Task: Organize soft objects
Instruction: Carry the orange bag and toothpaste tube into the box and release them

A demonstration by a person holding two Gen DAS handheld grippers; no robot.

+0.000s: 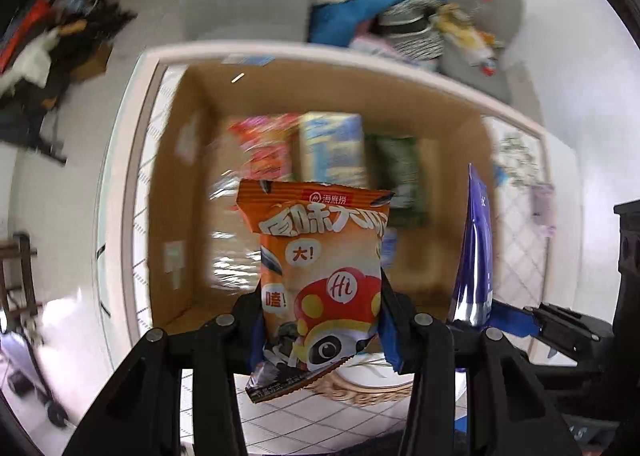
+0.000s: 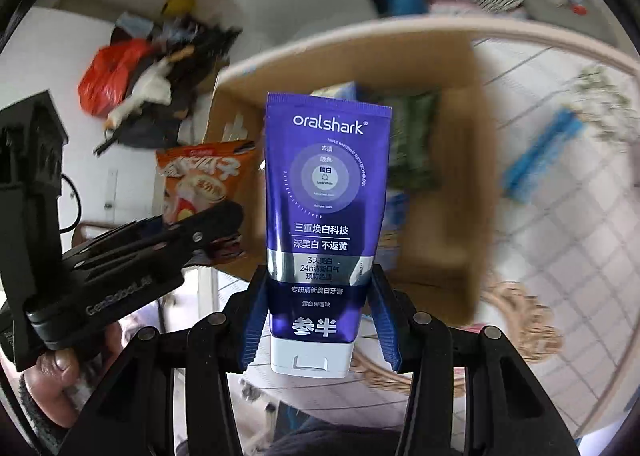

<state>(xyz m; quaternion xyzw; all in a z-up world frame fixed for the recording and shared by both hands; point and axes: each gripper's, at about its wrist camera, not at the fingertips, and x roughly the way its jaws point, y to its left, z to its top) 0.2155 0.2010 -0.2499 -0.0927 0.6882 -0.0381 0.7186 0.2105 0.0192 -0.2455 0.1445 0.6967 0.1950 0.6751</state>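
Fingers clamped on a snack bag [image 1: 320, 276] and a toothpaste tube [image 2: 326, 216], both above an open cardboard box [image 1: 180, 184].
Several packets [image 1: 332, 148] already boxed; these two not yet dropped in.

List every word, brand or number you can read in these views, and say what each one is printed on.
"oralshark", "三重焕白科技", "深美白 不返黄", "参半": purple toothpaste tube in the right gripper.
"海底捞", "大!": orange snack bag in the left gripper.
"GenRobot.AI": body of the left gripper, seen from the right wrist.
Packets in the cardboard box: too blurred to read.
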